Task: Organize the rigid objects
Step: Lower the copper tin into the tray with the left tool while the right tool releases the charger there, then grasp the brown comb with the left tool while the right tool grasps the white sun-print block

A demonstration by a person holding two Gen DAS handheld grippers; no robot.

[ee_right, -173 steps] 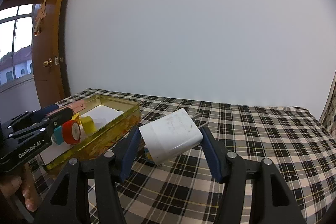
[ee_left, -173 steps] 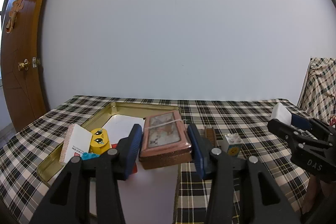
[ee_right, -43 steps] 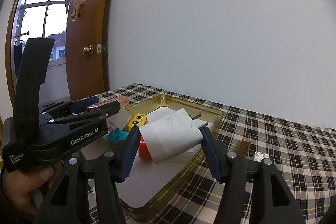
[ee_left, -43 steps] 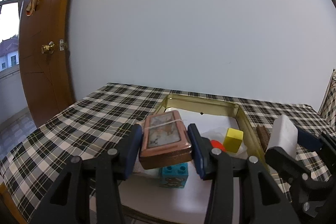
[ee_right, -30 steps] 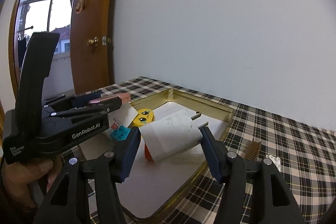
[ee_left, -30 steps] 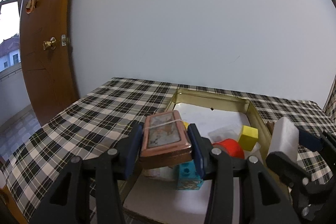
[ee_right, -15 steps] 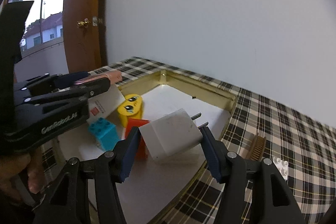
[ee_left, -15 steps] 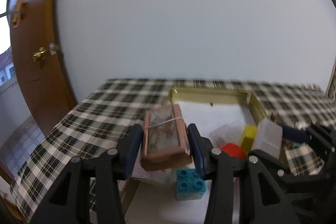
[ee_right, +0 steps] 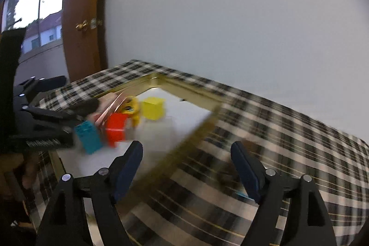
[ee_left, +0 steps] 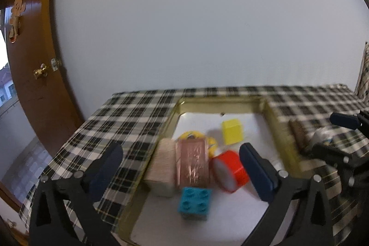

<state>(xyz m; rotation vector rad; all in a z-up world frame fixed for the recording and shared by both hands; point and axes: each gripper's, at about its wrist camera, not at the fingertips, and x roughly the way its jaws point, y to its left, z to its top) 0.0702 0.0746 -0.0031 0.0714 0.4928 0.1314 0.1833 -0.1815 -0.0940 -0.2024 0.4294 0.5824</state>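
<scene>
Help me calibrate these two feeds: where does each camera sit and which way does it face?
Left wrist: on the left gripper, facing the wall across the gold tray; own open fingers, the right gripper at right.
Right wrist: on the right gripper, facing the tray's right rim; own open fingers, the left gripper at left.
Shared: yellow cube, orange roll, teal brick.

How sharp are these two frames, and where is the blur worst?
Left wrist view: mild motion smear; the teal brick, orange cylinder and gold tray rim are soft but readable, and fisheye bending curves the door frame. Right wrist view: heavy streaking across the plaid tablecloth and tray edge, while the right gripper itself stays crisp.
</scene>
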